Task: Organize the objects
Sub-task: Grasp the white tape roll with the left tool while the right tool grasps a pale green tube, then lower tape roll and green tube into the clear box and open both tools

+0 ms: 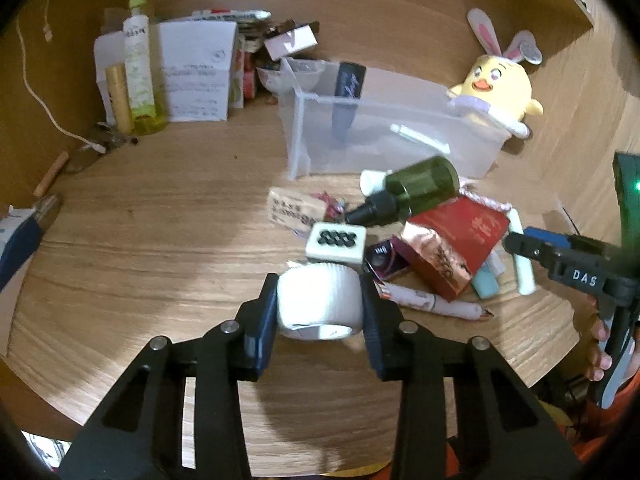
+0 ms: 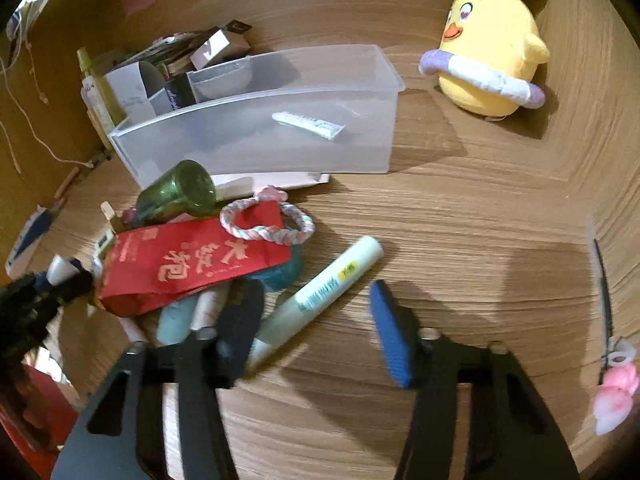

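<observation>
Left gripper (image 1: 320, 304) jaws clamped on white ribbed tape roll (image 1: 319, 300), near clear plastic bin (image 1: 394, 136). Right gripper (image 2: 316, 320) jaws apart over pale-green marker pen (image 2: 320, 296). Bin nearly bare; clutter pile beside it awaits sorting.

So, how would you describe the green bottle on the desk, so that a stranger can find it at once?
Start at the clear bin in the middle of the wooden desk. Just in front of it is a pile of small things; the green bottle lies tilted on top of the pile, beside a red packet. It is the only dark green, see-through thing there, with a black spray top.
</observation>
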{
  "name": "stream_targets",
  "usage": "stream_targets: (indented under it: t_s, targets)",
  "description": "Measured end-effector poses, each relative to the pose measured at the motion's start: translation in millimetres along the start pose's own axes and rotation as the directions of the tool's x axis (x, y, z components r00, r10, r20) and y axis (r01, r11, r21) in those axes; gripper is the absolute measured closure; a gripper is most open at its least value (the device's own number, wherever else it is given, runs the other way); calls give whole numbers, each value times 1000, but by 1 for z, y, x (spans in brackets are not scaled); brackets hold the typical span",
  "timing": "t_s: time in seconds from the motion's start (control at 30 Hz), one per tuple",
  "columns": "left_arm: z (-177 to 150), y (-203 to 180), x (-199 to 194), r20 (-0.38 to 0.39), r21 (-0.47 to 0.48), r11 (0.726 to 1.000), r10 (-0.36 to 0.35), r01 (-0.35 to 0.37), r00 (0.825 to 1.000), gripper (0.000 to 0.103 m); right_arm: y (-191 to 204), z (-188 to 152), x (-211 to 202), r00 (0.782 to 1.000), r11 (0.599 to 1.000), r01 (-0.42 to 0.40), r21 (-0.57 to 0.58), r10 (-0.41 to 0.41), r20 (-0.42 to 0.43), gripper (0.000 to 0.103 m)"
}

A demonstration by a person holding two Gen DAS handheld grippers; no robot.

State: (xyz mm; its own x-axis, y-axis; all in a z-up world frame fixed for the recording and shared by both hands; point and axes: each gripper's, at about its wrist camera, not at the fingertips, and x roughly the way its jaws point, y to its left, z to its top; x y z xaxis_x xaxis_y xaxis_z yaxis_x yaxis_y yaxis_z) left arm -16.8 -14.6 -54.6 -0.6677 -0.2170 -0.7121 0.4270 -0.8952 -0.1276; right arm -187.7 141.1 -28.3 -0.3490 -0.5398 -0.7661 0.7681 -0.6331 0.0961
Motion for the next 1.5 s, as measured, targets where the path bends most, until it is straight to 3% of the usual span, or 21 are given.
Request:
stream_targets:
  t_s: [0.17,0.37,0.8,1.13,1.5]
  targets:
    - [11,4,-11,37,-10,1000,16,-16,999,65,-9,-1,-2,999,999,32,-24,-31,4,88]
    - [33,5,-22,89,-3,1000,26,-26,996,65,-16,-1,-4,997,996,80,-48,-79,24,89]
    - [92,-13,-22,174,35,999,6,-12,985,65,-14,52,-53,979,999,10,-48,0,204,89]
    - [139,-12,17,126,28,1000,2,-5,992,65,2,106,-53,963,997,2,-79,19,271,89]
    - [170,-20,79,21,55,998,22,-23,1000,65,2,148,-11,982,994,-46,-95,62,181,89]
